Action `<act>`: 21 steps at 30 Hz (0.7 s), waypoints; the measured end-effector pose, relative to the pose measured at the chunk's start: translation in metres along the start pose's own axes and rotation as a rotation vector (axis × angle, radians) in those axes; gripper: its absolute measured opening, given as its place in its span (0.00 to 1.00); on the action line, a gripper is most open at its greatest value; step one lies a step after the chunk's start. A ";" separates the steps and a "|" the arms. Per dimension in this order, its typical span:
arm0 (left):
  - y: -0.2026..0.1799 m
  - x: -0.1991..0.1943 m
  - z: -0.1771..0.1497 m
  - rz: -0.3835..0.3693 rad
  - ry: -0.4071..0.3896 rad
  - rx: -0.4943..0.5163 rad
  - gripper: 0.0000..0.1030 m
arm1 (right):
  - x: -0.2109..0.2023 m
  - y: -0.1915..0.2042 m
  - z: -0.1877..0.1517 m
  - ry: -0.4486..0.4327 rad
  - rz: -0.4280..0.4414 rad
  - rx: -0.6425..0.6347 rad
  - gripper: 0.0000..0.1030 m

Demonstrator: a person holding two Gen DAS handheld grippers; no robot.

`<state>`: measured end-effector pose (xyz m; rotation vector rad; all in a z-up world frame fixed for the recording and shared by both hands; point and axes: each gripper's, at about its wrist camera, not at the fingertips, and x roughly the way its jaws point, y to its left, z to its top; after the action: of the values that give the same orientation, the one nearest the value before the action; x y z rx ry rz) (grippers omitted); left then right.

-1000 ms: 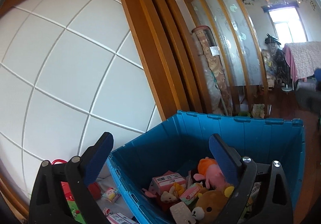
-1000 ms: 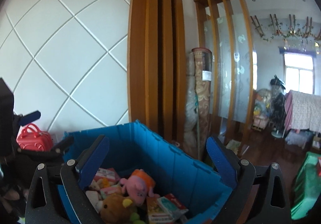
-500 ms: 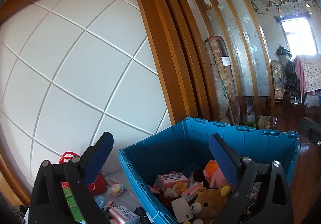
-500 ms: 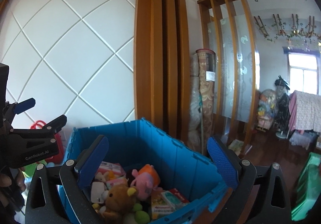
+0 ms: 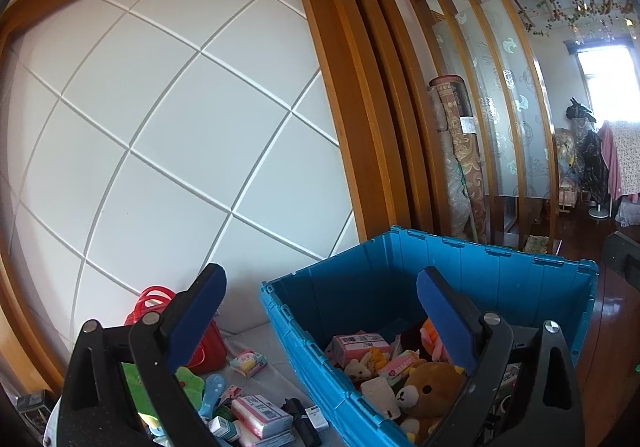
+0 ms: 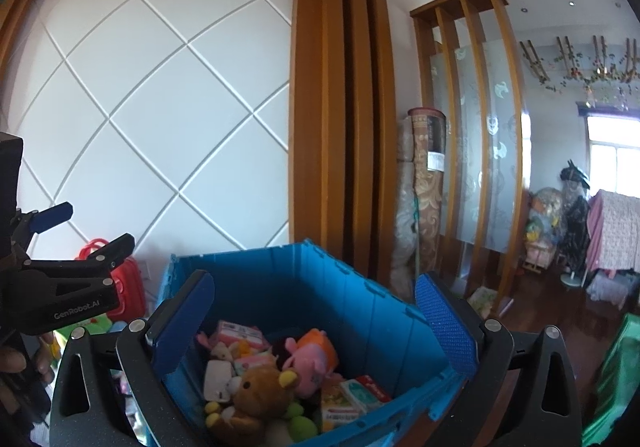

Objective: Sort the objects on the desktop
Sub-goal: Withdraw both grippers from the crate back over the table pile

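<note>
While both grippers' fingers (image 5: 200,311) gape wide, neither holds anything above the blue bin (image 6: 360,311).

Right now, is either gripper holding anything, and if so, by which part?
Nothing is held. The left gripper and right gripper are both open with nothing between their fingers, hovering above the blue bin of toys.

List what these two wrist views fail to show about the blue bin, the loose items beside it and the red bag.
- blue bin: its floor is hidden under the toys in both views; near wall cut by the bottom edge.
- brown bear: lower body cut off in the right wrist view.
- loose packets: print too small to read; partly behind the left gripper.
- red bag: mostly behind the left gripper's finger.
- right gripper: open, holding nothing.
</note>
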<state>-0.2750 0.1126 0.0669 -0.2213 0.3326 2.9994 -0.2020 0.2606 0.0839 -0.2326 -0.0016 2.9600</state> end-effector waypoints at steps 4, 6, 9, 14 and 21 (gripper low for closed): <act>0.019 -0.009 -0.004 0.012 -0.002 -0.008 0.95 | -0.007 0.016 0.002 -0.005 0.011 0.004 0.99; 0.029 -0.013 -0.006 0.017 0.006 -0.011 0.95 | -0.008 0.024 0.002 0.000 0.020 0.013 0.99; 0.046 -0.018 -0.013 0.029 0.014 -0.015 0.95 | -0.012 0.042 0.000 0.006 0.039 0.017 0.99; 0.081 -0.029 -0.027 0.051 0.030 -0.035 0.95 | -0.016 0.082 -0.002 0.022 0.081 -0.003 0.99; 0.140 -0.047 -0.056 0.113 0.072 -0.056 0.95 | -0.023 0.151 -0.004 0.027 0.164 -0.033 0.99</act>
<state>-0.2395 -0.0400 0.0493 -0.3269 0.2773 3.1207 -0.2046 0.1080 0.0812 -0.2897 -0.0292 3.1221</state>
